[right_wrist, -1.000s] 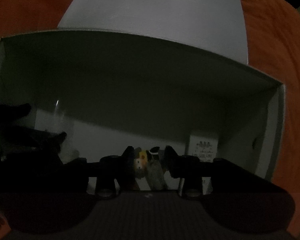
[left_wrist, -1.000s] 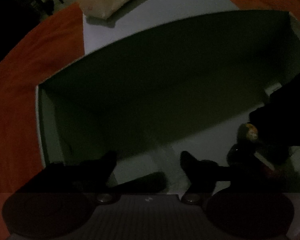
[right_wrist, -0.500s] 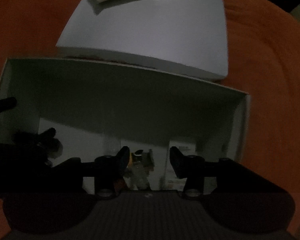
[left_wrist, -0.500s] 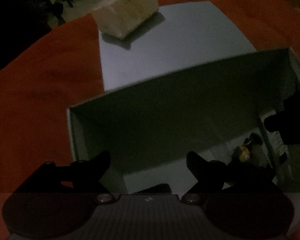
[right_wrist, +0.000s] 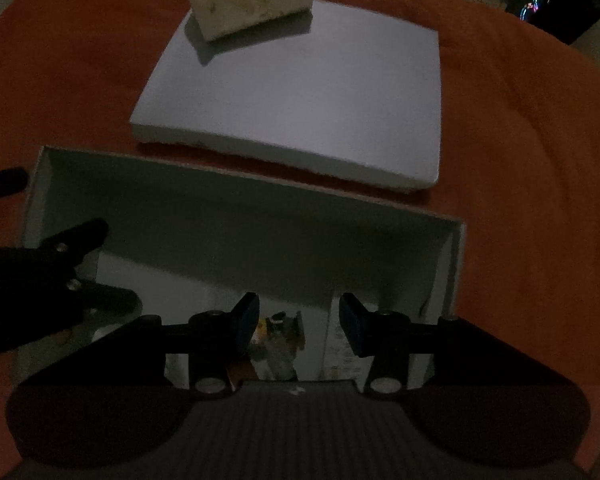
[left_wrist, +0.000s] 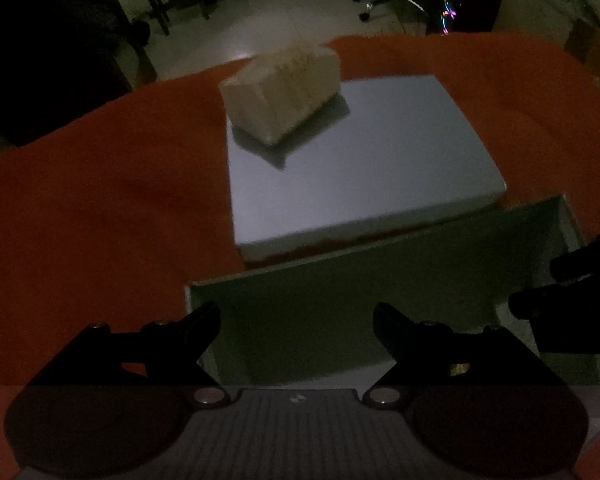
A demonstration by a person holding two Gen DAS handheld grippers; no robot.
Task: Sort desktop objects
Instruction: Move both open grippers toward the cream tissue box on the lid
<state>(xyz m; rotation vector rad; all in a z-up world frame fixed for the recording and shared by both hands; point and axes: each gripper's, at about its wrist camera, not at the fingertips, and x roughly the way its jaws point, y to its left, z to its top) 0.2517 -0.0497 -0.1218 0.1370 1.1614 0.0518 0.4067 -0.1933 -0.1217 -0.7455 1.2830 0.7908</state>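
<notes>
An open white box (right_wrist: 240,216) sits on the orange cloth, and both grippers hang above it. My right gripper (right_wrist: 299,308) is open over the box's right half. Below its gap, a small yellow and clear item (right_wrist: 278,336) lies on the box floor beside a white printed card (right_wrist: 342,352). My left gripper (left_wrist: 296,316) is open and empty over the left corner of the box (left_wrist: 340,280). It also shows at the left of the right wrist view as the left gripper (right_wrist: 104,264). The right gripper (left_wrist: 556,284) enters the left wrist view from the right.
The flat white lid (left_wrist: 360,160) lies just behind the box, and a pale tissue pack (left_wrist: 280,88) rests on its far corner. Orange cloth (left_wrist: 100,200) covers the table all round. Beyond the far edge are a dark room, chair legs and coloured lights.
Both grippers have risen out of the box, so the lid and tissue pack now show in full. The right jaws have widened, and the small item stays on the box floor.
</notes>
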